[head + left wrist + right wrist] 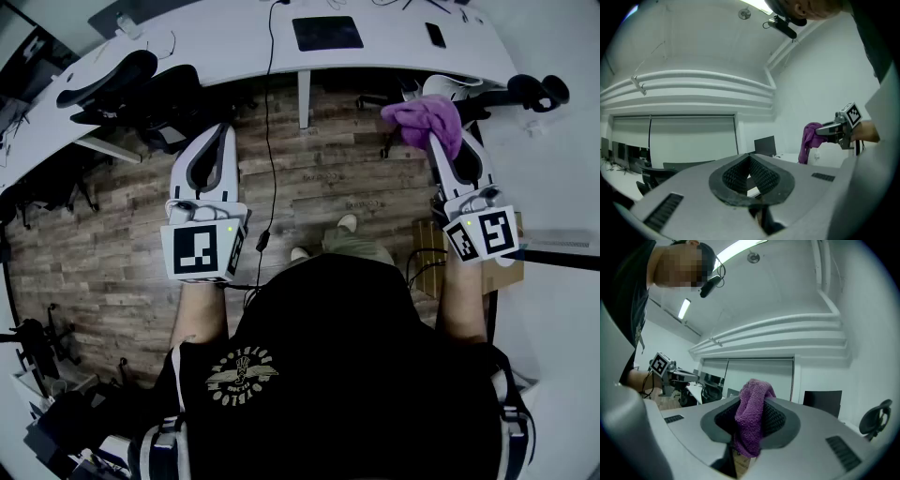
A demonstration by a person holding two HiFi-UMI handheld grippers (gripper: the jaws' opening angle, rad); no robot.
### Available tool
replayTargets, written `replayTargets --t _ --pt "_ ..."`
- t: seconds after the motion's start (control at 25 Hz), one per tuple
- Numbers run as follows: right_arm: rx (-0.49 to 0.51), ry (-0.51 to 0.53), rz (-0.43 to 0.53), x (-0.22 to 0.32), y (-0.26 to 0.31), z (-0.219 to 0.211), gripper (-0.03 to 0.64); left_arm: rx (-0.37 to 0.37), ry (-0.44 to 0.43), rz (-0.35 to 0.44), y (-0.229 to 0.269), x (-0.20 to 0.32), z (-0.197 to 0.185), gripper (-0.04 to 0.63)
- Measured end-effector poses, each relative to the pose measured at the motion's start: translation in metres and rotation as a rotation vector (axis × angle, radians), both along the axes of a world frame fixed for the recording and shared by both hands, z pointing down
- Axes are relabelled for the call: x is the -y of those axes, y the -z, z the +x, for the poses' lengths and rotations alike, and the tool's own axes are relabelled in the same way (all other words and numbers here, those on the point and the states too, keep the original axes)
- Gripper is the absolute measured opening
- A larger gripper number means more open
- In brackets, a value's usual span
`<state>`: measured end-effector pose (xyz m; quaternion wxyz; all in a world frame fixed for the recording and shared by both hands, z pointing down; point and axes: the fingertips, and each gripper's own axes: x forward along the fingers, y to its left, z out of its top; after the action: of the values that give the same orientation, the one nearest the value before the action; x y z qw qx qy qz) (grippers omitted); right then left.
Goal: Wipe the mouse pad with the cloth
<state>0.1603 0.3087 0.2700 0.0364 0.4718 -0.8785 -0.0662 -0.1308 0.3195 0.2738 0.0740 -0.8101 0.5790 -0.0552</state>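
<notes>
The dark mouse pad (326,33) lies on the curved white desk (234,42) at the far side of the head view, well beyond both grippers. My right gripper (442,142) is shut on a purple cloth (427,120), which bunches over its tips above the floor. In the right gripper view the cloth (752,420) hangs out between the pads (774,419). My left gripper (222,133) is held at the left with its tips together and nothing in them; its pads (761,174) meet at the tip. The left gripper view also catches the right gripper (836,130) with the cloth (809,140).
A black phone (436,35) lies on the desk right of the pad. A black cable (270,141) hangs from the desk to the wooden floor (112,244). Black office chairs (131,84) stand left, another chair (525,94) right. A cardboard box (506,274) sits beside my right arm.
</notes>
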Motion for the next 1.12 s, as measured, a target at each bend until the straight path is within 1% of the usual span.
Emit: replayTargets --t 0.12,0.24,0.4,0.76,0.84,1.12 --pt "0.010 -0.002 -0.002 0.003 -0.001 -0.001 0.097 -0.004 -0.002 0.008 -0.001 0.001 -0.002 0.002" --pt "0.036 -0.006 -0.018 0.006 -0.004 0.000 0.098 0.002 -0.005 -0.005 -0.006 0.003 -0.003 0.003" --pt "0.034 -0.009 -0.039 0.015 -0.011 0.007 0.098 -0.005 0.008 -0.022 -0.013 0.013 -0.002 0.003" --pt "0.046 0.014 -0.058 0.070 -0.022 0.015 0.098 0.010 0.031 -0.063 -0.028 0.058 0.006 0.003" --pt "0.053 0.019 -0.061 0.083 -0.024 0.018 0.098 0.019 0.037 -0.065 -0.028 0.070 0.007 0.003" --pt "0.059 0.021 -0.066 0.126 -0.028 0.031 0.098 0.010 0.050 -0.068 -0.033 0.113 0.013 0.002"
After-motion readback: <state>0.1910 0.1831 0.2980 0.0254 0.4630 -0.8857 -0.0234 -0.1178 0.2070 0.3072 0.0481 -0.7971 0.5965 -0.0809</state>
